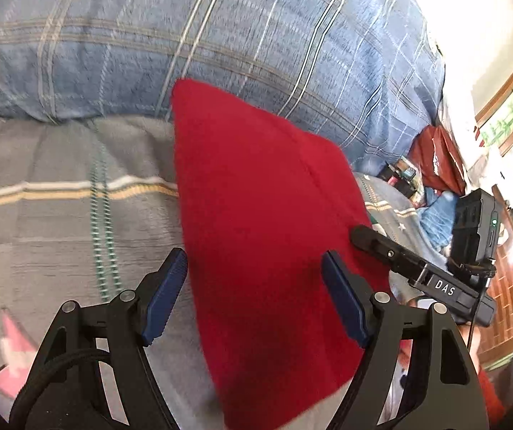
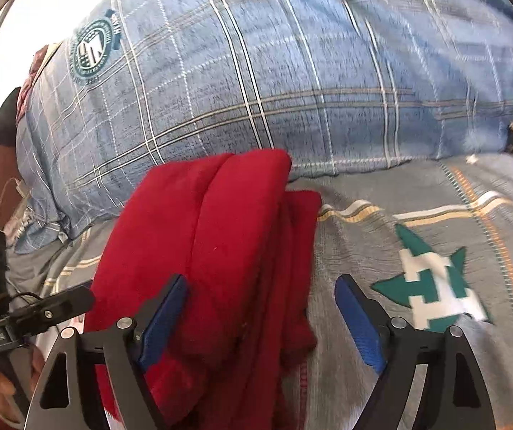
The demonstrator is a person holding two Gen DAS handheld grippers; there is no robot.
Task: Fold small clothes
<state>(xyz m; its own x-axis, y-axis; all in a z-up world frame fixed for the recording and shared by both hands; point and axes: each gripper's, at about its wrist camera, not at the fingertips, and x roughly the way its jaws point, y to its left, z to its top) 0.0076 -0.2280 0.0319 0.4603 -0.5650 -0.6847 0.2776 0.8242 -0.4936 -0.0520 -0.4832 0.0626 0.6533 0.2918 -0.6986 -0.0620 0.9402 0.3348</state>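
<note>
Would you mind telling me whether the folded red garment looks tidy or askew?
Slightly askew: the red garment lies folded on the grey bedspread, but its layers are offset, one edge sticking out on the right.

A home bedroom: beyond the jaws lies a plaid pillow (image 2: 274, 82), under them a grey printed bedsheet (image 2: 417, 215).

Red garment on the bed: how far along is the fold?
The red garment already lies doubled over in layers on the grey bedsheet, in front of the blue plaid pillow. Nothing is in hand: left gripper and right gripper both stand open over it. Left: perhaps squaring its edges; no other clothes are clearly in view.
</note>
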